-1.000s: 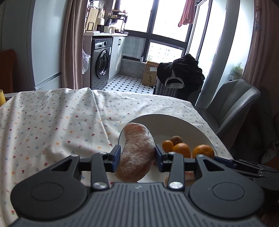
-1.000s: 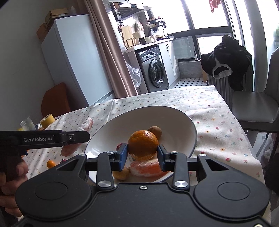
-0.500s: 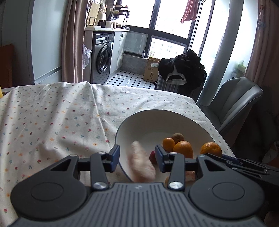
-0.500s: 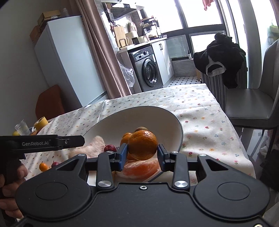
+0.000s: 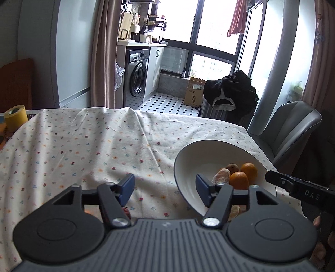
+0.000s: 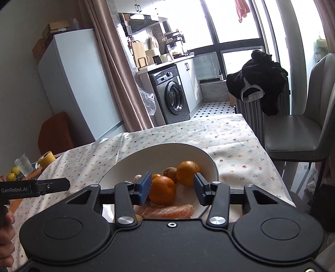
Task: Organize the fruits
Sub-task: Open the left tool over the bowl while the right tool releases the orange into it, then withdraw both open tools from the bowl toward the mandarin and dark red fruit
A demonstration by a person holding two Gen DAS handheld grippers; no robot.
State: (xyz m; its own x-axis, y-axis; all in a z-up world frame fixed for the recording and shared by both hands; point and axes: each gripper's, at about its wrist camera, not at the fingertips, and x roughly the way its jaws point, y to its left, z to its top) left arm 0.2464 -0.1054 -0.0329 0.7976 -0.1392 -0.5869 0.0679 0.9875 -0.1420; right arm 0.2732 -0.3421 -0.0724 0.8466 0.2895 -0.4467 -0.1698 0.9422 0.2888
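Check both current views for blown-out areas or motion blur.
Left wrist view: windows blown out, fisheye bends the frames, bowl sharp. Right wrist view: windows overexposed too; the far orange shows slight blur.

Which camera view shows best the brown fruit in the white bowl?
The right wrist view: the brown fruit sits near the centre, between two oranges in the white bowl. In the left wrist view it is smaller, off to the right, partly hidden behind a wrapped fruit.
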